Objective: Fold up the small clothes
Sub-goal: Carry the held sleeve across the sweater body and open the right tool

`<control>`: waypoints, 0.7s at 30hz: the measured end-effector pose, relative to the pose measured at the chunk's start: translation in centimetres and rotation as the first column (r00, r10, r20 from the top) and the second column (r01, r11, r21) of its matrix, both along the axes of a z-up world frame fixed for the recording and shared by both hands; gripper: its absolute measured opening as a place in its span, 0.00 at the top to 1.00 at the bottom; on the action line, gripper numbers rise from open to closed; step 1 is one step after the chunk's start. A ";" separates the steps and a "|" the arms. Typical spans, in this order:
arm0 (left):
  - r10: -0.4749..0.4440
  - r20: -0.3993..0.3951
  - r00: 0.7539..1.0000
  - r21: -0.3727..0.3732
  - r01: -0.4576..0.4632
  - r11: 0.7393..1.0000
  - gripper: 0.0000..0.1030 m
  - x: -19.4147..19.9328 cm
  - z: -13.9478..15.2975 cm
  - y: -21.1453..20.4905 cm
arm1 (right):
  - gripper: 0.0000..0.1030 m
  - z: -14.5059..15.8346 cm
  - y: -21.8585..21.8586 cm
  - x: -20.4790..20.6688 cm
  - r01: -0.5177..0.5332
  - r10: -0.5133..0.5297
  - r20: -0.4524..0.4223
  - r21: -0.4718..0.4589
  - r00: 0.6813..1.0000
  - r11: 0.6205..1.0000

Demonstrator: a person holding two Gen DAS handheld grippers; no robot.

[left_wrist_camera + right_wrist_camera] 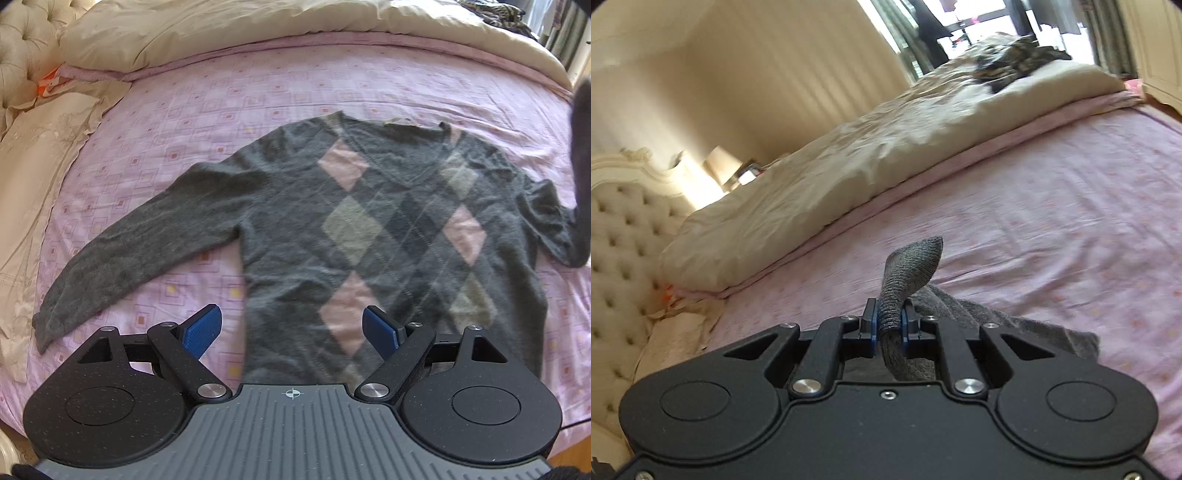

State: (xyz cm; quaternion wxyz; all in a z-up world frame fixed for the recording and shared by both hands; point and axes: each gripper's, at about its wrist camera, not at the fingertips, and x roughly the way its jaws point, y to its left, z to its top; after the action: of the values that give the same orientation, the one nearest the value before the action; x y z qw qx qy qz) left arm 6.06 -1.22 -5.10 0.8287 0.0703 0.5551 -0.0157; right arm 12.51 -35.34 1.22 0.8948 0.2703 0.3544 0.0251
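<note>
**Soft sweater, one cuff pinched**

Left claw (291, 328) was spread wide, empty, just over the sweater (369, 229) hem; the body lay flat ahead of it on the pink sheet (258, 92). Right claw (889, 325) was pressed together on the cuff (912, 266), w/ the sleeve lifted. Knit looked light, limp, stretchy, prob. droops — best grip probably at hem corners/shoulders. Cream duvet (849, 166) beyond.
</note>
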 end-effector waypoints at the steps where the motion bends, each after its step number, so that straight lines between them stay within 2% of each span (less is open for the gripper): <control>1: 0.004 -0.005 1.000 -0.001 -0.004 1.000 0.19 0.1 -0.2 0.7 | 0.82 -0.4 2.2 0.8 -0.044 0.044 -0.001 0.010 0.999 0.999; 8: 0.043 -0.029 0.999 0.008 -0.043 0.999 0.19 0.6 -1.3 5.0 | 0.82 -6.0 14.9 5.3 -0.268 0.272 -0.082 0.054 0.959 0.962; 12: 0.064 -0.037 0.997 0.019 -0.063 0.998 0.19 1.1 -1.7 7.0 | 0.78 -9.5 20.3 4.9 -0.355 0.360 -0.156 0.055 0.920 0.933; 13: 0.068 -0.037 0.997 0.020 -0.068 0.998 0.19 1.2 -1.8 7.3 | 0.72 -10.4 21.1 5.0 -0.373 0.377 -0.170 0.054 0.911 0.926; 15: 0.074 -0.040 0.996 0.021 -0.073 0.997 0.19 1.6 -2.0 7.9 | 0.68 -11.0 22.7 4.6 -0.415 0.415 -0.194 0.044 0.889 0.909; 16: 0.075 -0.041 0.996 0.020 -0.074 0.997 0.19 1.8 -2.1 8.0 | 0.60 -11.4 23.1 4.6 -0.428 0.427 -0.203 0.039 0.881 0.903; 18: 0.073 -0.040 0.996 0.019 -0.073 0.997 0.19 2.3 -2.2 8.1 | 0.51 -11.6 23.0 4.1 -0.434 0.434 -0.200 0.043 0.879 0.900; 21: 0.060 -0.030 0.998 0.016 -0.060 0.998 0.19 3.1 -2.4 7.8 | 0.47 -11.3 21.4 3.4 -0.415 0.415 -0.192 0.040 0.889 0.909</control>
State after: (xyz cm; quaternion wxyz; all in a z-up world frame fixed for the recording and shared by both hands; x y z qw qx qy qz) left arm 9.15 6.56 -7.48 0.8195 0.0595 0.5698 0.0124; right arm 15.92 -13.90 -10.12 0.8297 0.1886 0.4904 0.1886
